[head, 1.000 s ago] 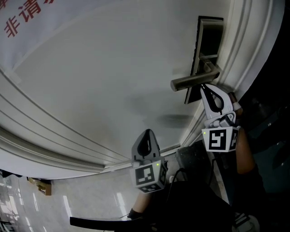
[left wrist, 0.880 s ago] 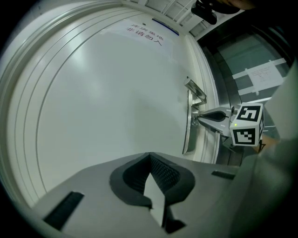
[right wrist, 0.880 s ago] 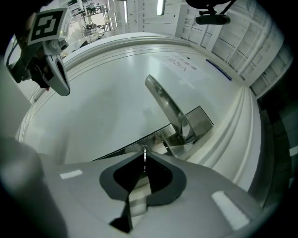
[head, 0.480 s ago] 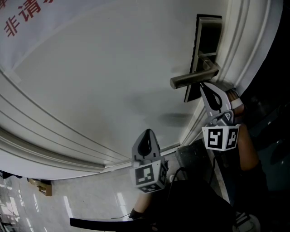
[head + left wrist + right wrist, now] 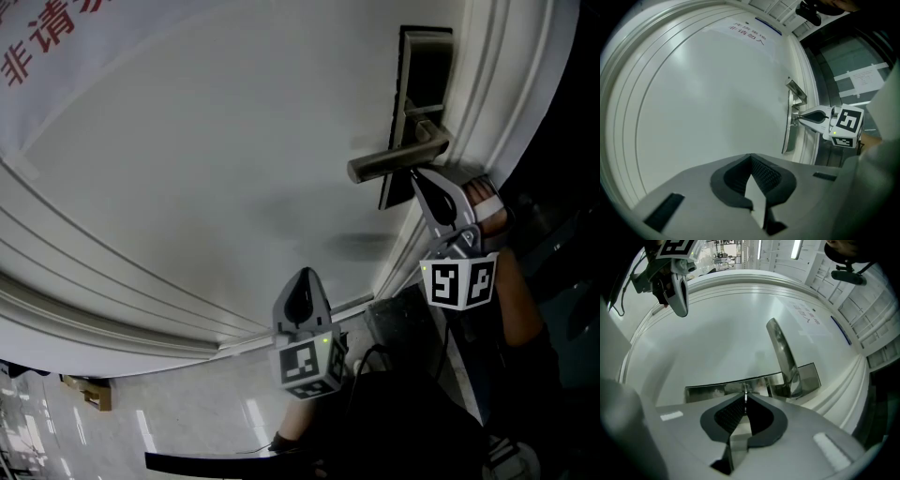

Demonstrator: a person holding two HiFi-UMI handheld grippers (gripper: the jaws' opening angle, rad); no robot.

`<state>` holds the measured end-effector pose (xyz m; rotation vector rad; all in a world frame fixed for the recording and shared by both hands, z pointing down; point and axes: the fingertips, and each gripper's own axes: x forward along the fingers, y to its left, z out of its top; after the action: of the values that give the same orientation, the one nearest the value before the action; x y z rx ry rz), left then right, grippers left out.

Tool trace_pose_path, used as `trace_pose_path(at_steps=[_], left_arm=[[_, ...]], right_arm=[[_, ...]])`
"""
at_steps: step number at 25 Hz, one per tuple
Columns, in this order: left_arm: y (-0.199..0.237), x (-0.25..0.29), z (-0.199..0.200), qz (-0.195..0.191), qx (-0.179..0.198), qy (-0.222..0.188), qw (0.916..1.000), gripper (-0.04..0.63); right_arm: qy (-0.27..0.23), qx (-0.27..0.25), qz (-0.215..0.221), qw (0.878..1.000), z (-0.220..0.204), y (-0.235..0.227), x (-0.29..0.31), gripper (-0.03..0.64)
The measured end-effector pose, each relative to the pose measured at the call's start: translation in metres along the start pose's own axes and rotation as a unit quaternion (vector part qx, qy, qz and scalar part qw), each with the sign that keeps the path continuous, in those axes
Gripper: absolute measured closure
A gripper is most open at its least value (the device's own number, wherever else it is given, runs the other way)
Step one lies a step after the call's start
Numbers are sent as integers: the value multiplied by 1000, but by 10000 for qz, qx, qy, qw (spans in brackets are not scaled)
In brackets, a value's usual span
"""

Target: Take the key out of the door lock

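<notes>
Head view: grey right gripper [image 5: 415, 176] meets the dark metal lock plate [image 5: 424, 84] beneath the silver lever handle [image 5: 394, 161]; grey left gripper [image 5: 302, 277] hangs well apart. Left gripper view: jaws together, empty. Right gripper view: jaws clamped on thin silver key [image 5: 746, 395] at the plate.

**Fig. 1. Corridor of an institutional building**

We see a white panelled door [image 5: 234, 169] carrying a printed notice [image 5: 56, 52] in red characters, set above a polished, reflective tiled floor [image 5: 187, 417]. We also note tube ceiling lights [image 5: 794, 248] overhead and a paper sheet [image 5: 865, 78] posted on a glazed panel beside the door frame.
</notes>
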<state>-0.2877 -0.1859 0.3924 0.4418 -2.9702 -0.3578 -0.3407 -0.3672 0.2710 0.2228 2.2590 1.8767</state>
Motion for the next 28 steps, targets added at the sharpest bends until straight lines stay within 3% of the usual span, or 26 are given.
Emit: trace_pose_path(at_steps=[28], left_arm=[[2,2,2,43,-40,-42,10000,595]], right_arm=[[57,-695,66,9975,-1,2,-1,604]])
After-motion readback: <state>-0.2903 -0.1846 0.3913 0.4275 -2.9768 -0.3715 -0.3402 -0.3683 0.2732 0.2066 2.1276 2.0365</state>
